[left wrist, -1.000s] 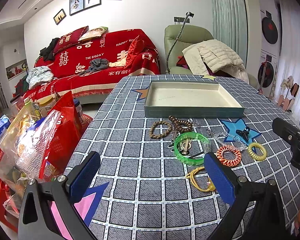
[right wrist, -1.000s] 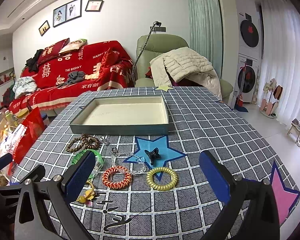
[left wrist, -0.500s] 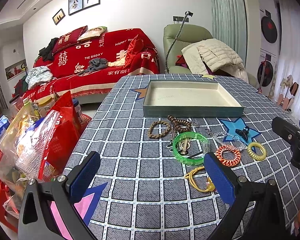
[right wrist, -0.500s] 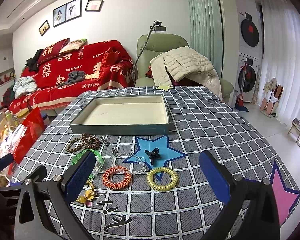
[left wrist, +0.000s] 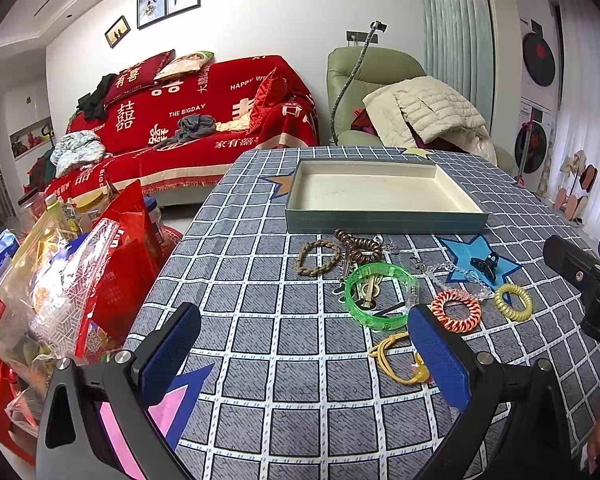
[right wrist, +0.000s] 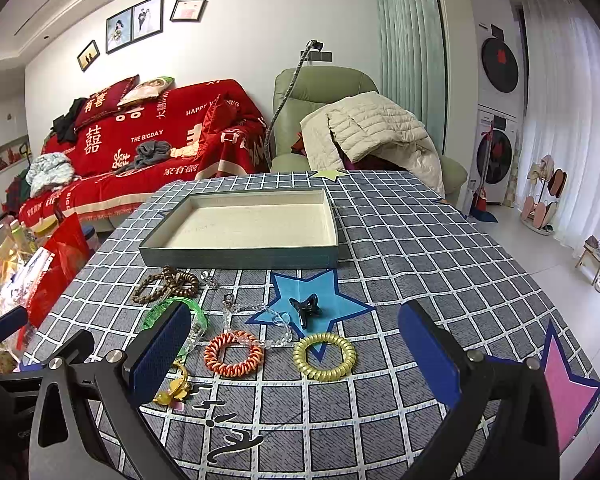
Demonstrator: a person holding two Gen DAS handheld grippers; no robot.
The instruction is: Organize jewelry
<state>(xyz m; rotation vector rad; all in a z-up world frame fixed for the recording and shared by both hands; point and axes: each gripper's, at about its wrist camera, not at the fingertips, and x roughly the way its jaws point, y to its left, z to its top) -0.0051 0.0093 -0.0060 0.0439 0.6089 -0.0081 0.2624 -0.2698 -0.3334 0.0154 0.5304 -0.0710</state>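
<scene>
The left gripper (left wrist: pixel 304 344) and the right gripper (right wrist: pixel 296 348) are both wide open and hold nothing. The jewelry lies on the checked tablecloth (right wrist: pixel 420 248), near the empty tray (right wrist: pixel 240 256): green bangle (left wrist: pixel 380 296), orange coil tie (right wrist: pixel 233 353), yellow coil tie (right wrist: pixel 324 356).

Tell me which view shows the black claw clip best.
Right wrist: the claw clip sits near centre on the blue star, large and unobstructed. Left wrist shows it smaller, toward the right edge.

Bare tablecloth (right wrist: pixel 440 264) right of tray (right wrist: pixel 236 258), jewelry cluster crowding its front, snack bags (left wrist: pixel 60 280) left.
</scene>
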